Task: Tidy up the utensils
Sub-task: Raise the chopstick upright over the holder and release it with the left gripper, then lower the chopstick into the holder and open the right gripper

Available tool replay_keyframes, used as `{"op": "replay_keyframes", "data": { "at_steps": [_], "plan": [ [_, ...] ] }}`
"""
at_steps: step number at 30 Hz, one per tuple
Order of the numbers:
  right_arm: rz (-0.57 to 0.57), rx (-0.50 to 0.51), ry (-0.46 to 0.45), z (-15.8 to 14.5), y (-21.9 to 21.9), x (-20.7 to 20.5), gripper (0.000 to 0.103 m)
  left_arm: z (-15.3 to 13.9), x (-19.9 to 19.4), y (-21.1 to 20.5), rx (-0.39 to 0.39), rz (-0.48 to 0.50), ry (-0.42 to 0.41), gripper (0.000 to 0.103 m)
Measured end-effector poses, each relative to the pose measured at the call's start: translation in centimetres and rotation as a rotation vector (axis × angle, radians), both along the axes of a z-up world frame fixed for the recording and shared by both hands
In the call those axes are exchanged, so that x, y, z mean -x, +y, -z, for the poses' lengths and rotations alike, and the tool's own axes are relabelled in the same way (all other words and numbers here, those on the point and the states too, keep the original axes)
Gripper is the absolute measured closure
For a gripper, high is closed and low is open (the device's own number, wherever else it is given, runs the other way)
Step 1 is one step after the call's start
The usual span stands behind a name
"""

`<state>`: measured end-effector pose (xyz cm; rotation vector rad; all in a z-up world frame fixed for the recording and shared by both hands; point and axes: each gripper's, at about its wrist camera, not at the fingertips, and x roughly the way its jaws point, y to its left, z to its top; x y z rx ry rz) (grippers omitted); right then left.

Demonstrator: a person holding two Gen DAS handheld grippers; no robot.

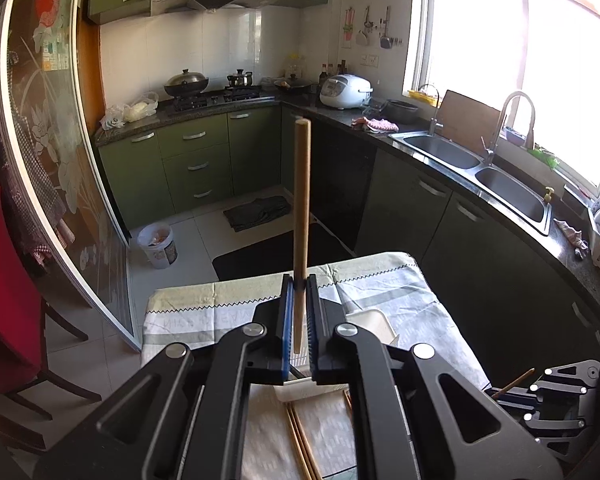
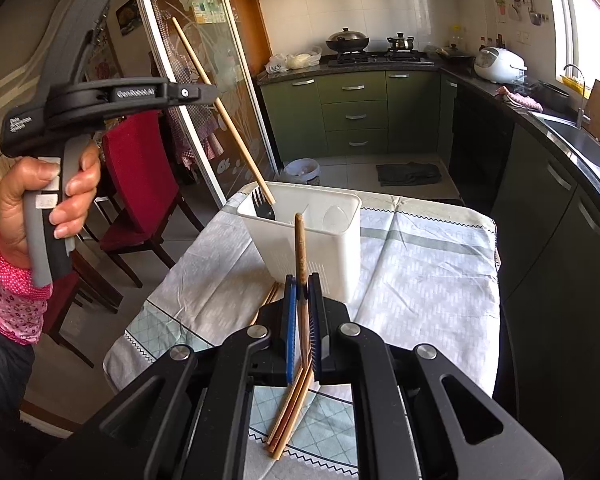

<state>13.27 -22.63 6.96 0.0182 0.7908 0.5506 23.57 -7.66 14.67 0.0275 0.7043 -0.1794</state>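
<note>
Left wrist view has the left hand-held gripper (image 1: 299,280) clenched on a pale chopstick (image 1: 302,200) that stands nearly upright at the centre of the frame, its lower end reaching down between the blue pads. Below it, at the bottom centre, loose chopsticks (image 1: 300,444) lie on the cloth-covered surface (image 1: 400,296), and the rim of a white utensil holder (image 1: 374,320) shows just behind the jaws. At the lower right edge sits the right hand-held gripper (image 1: 500,394) with a thin stick poking out of it.

From the right wrist view, the right hand-held gripper (image 2: 302,280) is closed on a darker brown chopstick (image 2: 301,244), upright in front of the white holder (image 2: 332,248). More chopsticks (image 2: 290,412) lie on the patterned cloth (image 2: 420,272) under the jaws, toward the bottom centre. A black fork (image 2: 263,206) stands in the holder's left compartment. At the upper left, a hand (image 2: 32,204) in a pink sleeve grips the other tool, whose pale stick (image 2: 224,112) slants down so that its tip lies just above the fork.
</note>
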Motion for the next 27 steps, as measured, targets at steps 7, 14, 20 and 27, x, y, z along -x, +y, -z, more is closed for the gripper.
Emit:
{"op": "replay_keyframes", "data": {
  "at_steps": [7,14,20,27],
  "plan": [
    [-0.006,-0.044,-0.044,-2.7,0.5,-1.3,0.096,5.9,-2.6,0.3,-0.013,-0.004,0.124,0.076],
    [0.042,-0.131,-0.147,-8.6,0.6,-4.1,0.096,5.6,-0.9,1.7,0.008,0.002,0.104,0.057],
    [0.108,-0.126,-0.151,-10.0,1.9,-9.1,0.096,5.1,2.1,3.4,0.009,-0.002,0.085,0.049],
    [0.108,-0.022,-0.024,-3.6,5.5,-13.1,0.096,8.3,4.6,5.6,0.005,-0.003,0.189,0.048]
  ]
}}
